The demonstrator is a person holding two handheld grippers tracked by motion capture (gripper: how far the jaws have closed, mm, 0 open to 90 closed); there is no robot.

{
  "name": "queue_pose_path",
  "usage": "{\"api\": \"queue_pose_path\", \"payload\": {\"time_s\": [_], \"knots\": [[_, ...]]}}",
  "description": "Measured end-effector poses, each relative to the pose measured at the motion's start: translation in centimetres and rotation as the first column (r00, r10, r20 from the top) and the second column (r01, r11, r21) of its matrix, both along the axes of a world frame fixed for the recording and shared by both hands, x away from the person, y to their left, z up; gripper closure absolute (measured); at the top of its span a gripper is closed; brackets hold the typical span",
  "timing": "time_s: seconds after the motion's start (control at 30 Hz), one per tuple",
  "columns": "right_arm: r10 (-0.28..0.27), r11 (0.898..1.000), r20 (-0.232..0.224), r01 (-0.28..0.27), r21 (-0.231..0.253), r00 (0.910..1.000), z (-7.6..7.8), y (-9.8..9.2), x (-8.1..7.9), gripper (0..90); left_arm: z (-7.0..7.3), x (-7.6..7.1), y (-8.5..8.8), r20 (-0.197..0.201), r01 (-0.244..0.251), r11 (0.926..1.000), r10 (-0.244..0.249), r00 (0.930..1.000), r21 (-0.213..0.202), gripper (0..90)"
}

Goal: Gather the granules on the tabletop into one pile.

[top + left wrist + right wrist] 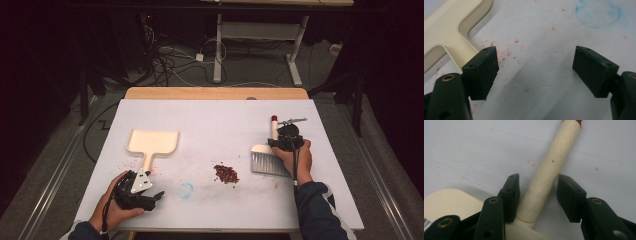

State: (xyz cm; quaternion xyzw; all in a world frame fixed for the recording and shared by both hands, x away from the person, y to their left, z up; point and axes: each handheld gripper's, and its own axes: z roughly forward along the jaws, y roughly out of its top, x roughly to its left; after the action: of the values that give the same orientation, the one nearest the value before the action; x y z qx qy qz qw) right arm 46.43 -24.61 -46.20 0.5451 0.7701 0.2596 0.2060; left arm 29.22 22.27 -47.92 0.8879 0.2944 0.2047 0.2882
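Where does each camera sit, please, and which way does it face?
High view: above the person's side, looking forward and down on the table; both forearms enter from below, left tool, right tool.
Left gripper view: on the left tool, looking along its open jaws at the stained tabletop and dustpan.
Right gripper view: on the right tool, whose jaws straddle the brush handle.
Shared: the high view also shows the dustpan and brush.
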Motion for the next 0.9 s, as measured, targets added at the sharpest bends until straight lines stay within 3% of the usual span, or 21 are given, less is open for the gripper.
{"api": "queue_pose_path", "payload": {"time_s": [0.17, 0.4, 0.47, 0.53, 0.63, 0.7, 0.77, 0.83, 0.9], "knots": [[0.042, 0.999, -0.019, -0.043, -0.023, 0.9989, 0.2, -0.3, 0.0, 57.9, 0.0, -0.1, 0.0, 0.002, 0.003, 1.0, -0.003, 1.0, -0.001, 20.0], [0.056, 0.998, -0.031, -0.056, -0.005, 0.998, 0.4, -0.8, -0.2, 58.6, 0.0, -0.1, 0.1, 0.002, 0.002, 1.0, -0.002, 1.0, 0.0, 20.0], [0.053, 0.998, -0.014, -0.053, -0.017, 0.9985, 0.5, -0.8, -0.3, 50.0, 0.1, -0.1, 0.1, 0.005, 0.001, 1.0, -0.001, 1.0, -0.001, 20.0], [0.076, 0.997, 0.01, -0.076, 0.003, 0.997, 0.9, -1.0, -0.5, 48.7, 0.2, -0.1, 0.1, 0.009, 0.0, 1.0, 0.0, 1.0, -0.003, 20.0], [0.102, 0.994, 0.098, -0.104, 0.016, 0.9899, 2.1, -1.3, -1.3, 43.9, 0.3, -0.1, 0.1, 0.016, -0.008, 0.9999, 0.008, 0.9998, -0.011, 20.0], [0.137, 0.988, 0.178, -0.146, 0.041, 0.9746, 3.3, -1.5, -2.3, 41.7, 0.4, -0.1, 0.2, 0.024, -0.015, 0.9997, 0.016, 0.9996, -0.018, 19.8], [0.179, 0.98, 0.262, -0.196, 0.04, 0.9483, 4.5, -1.7, -3.5, 39.1, 0.6, -0.1, 0.3, 0.044, -0.021, 0.9994, 0.022, 0.9988, -0.026, 19.7], [0.227, 0.965, 0.335, -0.258, 0.052, 0.9146, 5.5, -1.8, -5.0, 37.2, 0.9, -0.2, 0.4, 0.061, -0.031, 0.9988, 0.034, 0.9976, -0.039, 19.5], [0.276, 0.945, 0.406, -0.324, 0.054, 0.8712, 6.3, -1.9, -6.6, 34.8, 1.1, -0.2, 0.4, 0.078, -0.045, 0.9976, 0.049, 0.9957, -0.053, 19.2]]}}
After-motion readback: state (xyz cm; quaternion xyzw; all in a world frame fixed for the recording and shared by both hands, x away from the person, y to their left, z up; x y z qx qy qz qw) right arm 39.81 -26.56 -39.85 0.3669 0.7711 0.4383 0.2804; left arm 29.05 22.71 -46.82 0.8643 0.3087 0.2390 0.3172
